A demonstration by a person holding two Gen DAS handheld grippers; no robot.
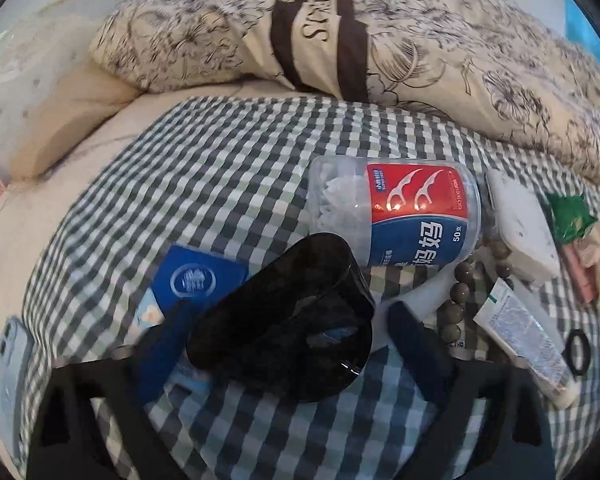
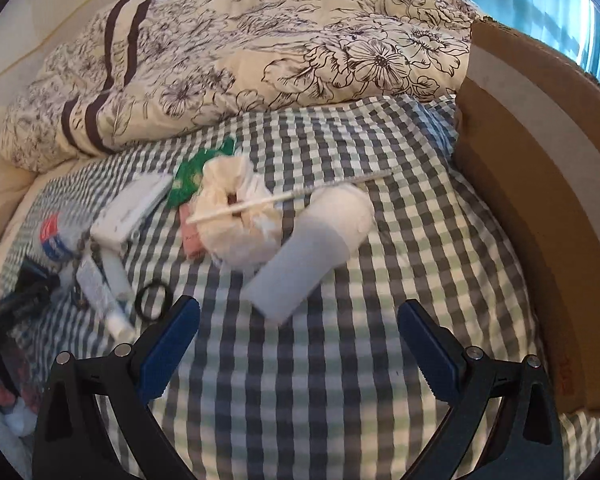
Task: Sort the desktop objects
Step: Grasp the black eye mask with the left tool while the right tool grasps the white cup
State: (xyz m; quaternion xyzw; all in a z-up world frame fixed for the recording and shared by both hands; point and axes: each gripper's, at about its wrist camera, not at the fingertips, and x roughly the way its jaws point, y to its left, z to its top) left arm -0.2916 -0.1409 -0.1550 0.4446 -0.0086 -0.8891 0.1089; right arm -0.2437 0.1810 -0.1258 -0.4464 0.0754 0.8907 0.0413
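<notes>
Glossy black plastic case (image 1: 288,320), rounded and oblong, is sitting low centre in the left wrist view, between the two blue-padded fingers of the left gripper (image 1: 296,332). The fingers are standing spread on either side of it; whether either pad is touching the case cannot be told. The case is lying on the grey-and-white checked cloth (image 1: 220,184).

Just above it, a clear cylindrical jar of dental floss picks with a red and blue label (image 1: 400,216) is lying on its side. To the left, a blue card packet (image 1: 196,280) is lying partly under the case. To the right, a string of brown beads (image 1: 456,292), a white squeeze tube (image 1: 528,340), a white flat box (image 1: 520,224) and a black hair tie (image 1: 578,350) are lying close together. A pale blue phone (image 1: 10,376) is lying at the lower left edge.

In the right wrist view, the right gripper (image 2: 300,340) is hovering with fingers wide apart, holding nothing. Above it, a frosted grey-white bottle (image 2: 312,248) is lying tilted at centre frame. A crumpled cream plastic bag (image 2: 240,216) is lying beside it with a thin white stick (image 2: 284,198) across the top. A brown cardboard box (image 2: 540,184) is filling the right side. A floral duvet (image 2: 260,52) is lying heaped across the top.
</notes>
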